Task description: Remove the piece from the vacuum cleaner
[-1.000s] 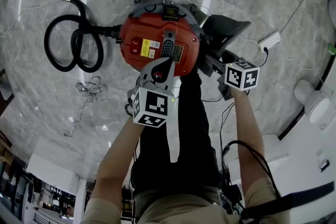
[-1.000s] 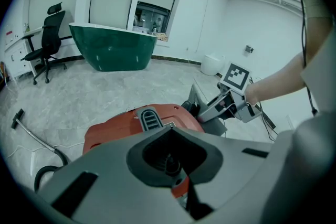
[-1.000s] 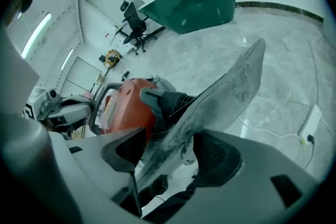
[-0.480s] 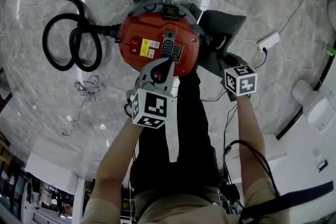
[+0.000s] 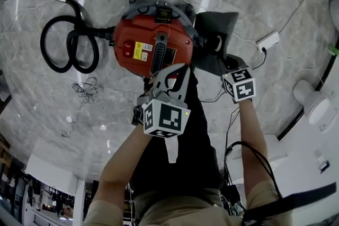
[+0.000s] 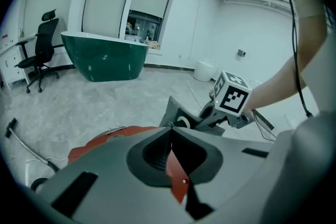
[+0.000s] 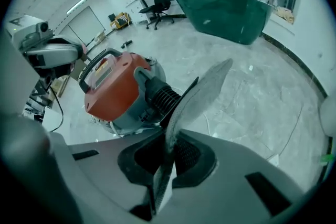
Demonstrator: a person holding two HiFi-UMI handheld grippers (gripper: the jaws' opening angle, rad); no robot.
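**Right grip made on the piece; left hand backed off**

Your right gripper (image 7: 170,136) has just closed. A second ago its jaws stood apart beside the grey piece (image 7: 202,89); now they are clamped on that piece's thin edge, which runs up and out past the fingertips. The piece still sits against the vacuum (image 5: 151,47), at its ribbed black neck just beyond your fingertips, so it looks gripped but not yet off. The pull probably comes next.

Your left gripper (image 6: 169,136) has come back off the vacuum's top toward you and a little higher. Its jaws are pressed together, with a thin red tab (image 6: 176,176) pinched behind the tips; what that tab is, I cannot tell.

Your right forearm reaches out straight and the gripper points steeply down, the wrist rolled since a second ago. The left points down at a slant, short of the vacuum.
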